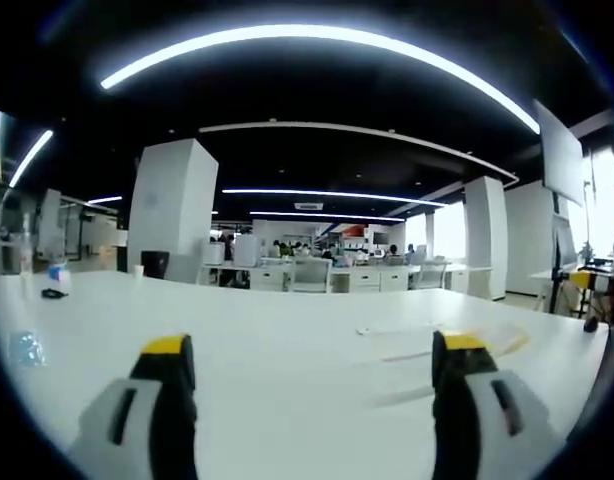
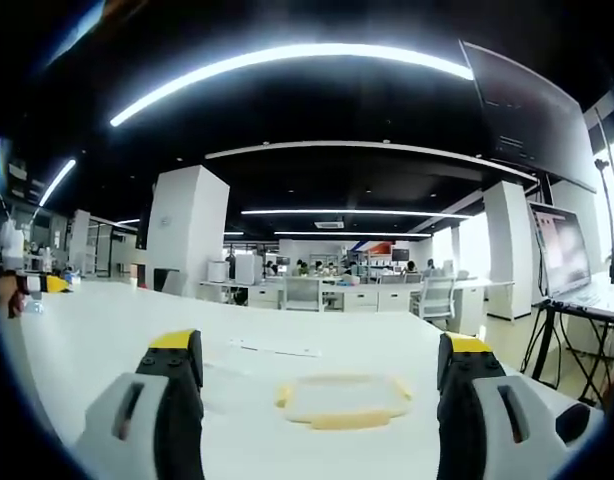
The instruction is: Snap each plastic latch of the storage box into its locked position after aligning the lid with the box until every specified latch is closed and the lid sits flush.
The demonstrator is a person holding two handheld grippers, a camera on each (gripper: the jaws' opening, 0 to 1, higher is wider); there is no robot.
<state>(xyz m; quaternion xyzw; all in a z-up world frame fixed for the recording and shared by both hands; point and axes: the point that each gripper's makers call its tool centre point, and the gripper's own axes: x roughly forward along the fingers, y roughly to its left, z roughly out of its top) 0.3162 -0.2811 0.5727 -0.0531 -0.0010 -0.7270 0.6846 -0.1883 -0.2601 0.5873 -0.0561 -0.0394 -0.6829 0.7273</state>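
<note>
A clear, flat storage box piece with a yellow rim [image 2: 342,400] lies on the white table [image 2: 107,330], just ahead of my right gripper [image 2: 322,365] and between the lines of its jaws. That gripper is open and holds nothing. In the left gripper view the same clear piece shows faintly, with a yellowish edge [image 1: 442,345], ahead and to the right on the table [image 1: 267,330]. My left gripper [image 1: 315,360] is open with bare table between its yellow-tipped fingers [image 1: 167,347]. I cannot make out any latches.
A bottle [image 1: 57,277] and a small clear object [image 1: 27,348] stand at the table's left side. A hand with something yellow [image 2: 42,285] shows at the far left. A monitor on a stand [image 2: 565,250] is off the table's right end. Desks and chairs [image 1: 312,275] are beyond.
</note>
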